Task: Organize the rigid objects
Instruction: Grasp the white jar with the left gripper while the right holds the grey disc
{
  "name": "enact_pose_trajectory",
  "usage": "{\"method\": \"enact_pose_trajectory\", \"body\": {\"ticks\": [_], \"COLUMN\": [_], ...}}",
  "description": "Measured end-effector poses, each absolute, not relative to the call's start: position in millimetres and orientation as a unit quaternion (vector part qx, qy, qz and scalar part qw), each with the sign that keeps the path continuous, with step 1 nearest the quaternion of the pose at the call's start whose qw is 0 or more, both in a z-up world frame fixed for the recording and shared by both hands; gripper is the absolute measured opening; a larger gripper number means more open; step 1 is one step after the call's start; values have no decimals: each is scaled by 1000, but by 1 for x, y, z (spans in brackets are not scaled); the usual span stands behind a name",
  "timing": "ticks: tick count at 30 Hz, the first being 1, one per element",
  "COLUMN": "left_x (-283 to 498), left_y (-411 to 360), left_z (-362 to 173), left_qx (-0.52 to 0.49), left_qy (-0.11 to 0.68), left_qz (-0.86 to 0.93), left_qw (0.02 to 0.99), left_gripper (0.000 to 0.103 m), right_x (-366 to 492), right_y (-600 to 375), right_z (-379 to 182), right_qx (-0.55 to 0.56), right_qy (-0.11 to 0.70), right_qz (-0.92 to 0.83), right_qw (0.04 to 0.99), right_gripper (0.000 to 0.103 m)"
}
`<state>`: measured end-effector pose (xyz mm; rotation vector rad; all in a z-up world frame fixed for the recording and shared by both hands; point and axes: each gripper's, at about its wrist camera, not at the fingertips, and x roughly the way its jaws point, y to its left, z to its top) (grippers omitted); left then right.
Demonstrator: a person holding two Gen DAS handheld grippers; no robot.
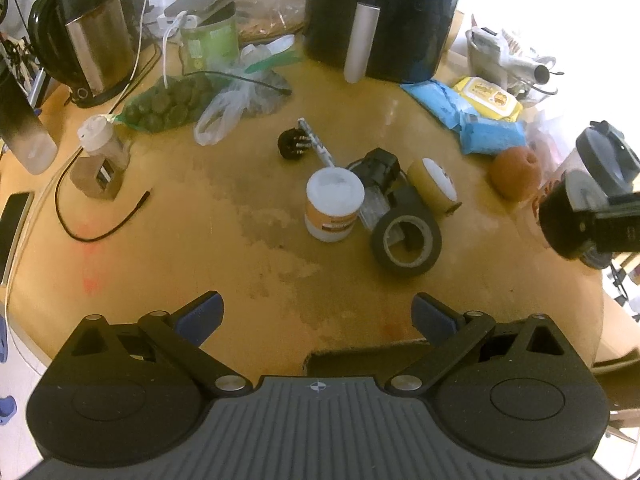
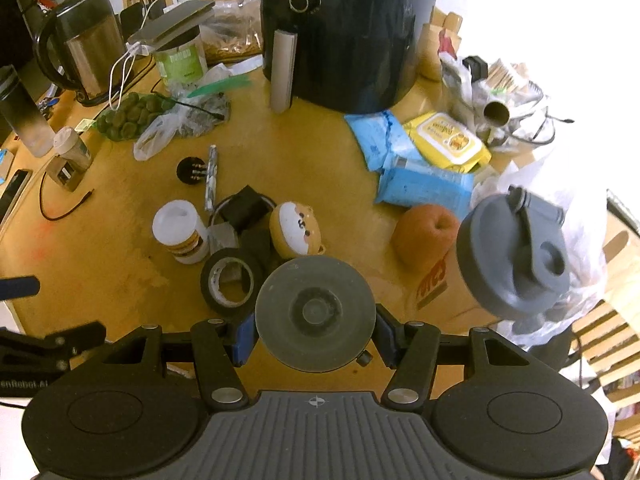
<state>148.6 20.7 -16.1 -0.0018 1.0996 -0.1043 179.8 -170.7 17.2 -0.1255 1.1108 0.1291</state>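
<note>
The right gripper (image 2: 316, 338) is clamped on a round grey disc-shaped object (image 2: 316, 316): both blue pads press on its sides, and it hangs above the wooden table (image 2: 120, 280). What this object is exactly, I cannot tell. The left gripper (image 1: 318, 318) hovers over bare table with its fingers wide apart and nothing between them.

I take the black tape roll (image 2: 232, 282) as landmark. In the right wrist view the held disc is just beside the roll, to its right and nearer to the camera. The white jar with an orange label (image 2: 180, 232) stands upright just left of the roll. The round yellow case with a dog face (image 2: 296, 230) lies just behind the roll, near a small black box (image 2: 244, 208). A black round plug (image 2: 191, 171) is farther behind. An orange fruit (image 2: 426, 236) and a grey-lidded bottle (image 2: 516, 256) are well apart from the roll, to the right.
</note>
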Motion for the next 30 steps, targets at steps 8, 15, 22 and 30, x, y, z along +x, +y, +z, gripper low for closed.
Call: {"method": "enact_pose_trajectory", "body": {"ticks": [8, 15, 22, 30], "left_x": [162, 176, 195, 222], "left_y": [19, 17, 12, 5], "left_z": [-20, -28, -41, -59], "left_qx": [10, 17, 27, 40], "left_qy": [507, 493, 482, 486], "left_qz": [-55, -64, -77, -86], "left_qw": [860, 868, 872, 869], "left_gripper": [103, 103, 102, 88], "right_x": [174, 169, 162, 153], "right_y": [-176, -184, -197, -208], "right_z": [2, -8, -12, -12], "right_qx": [-37, -22, -3, 16], "right_qy": [546, 554, 556, 556], "right_qz": [61, 54, 47, 41], "right_qw": [835, 830, 830, 830], "right_gripper": [61, 61, 61, 61]}}
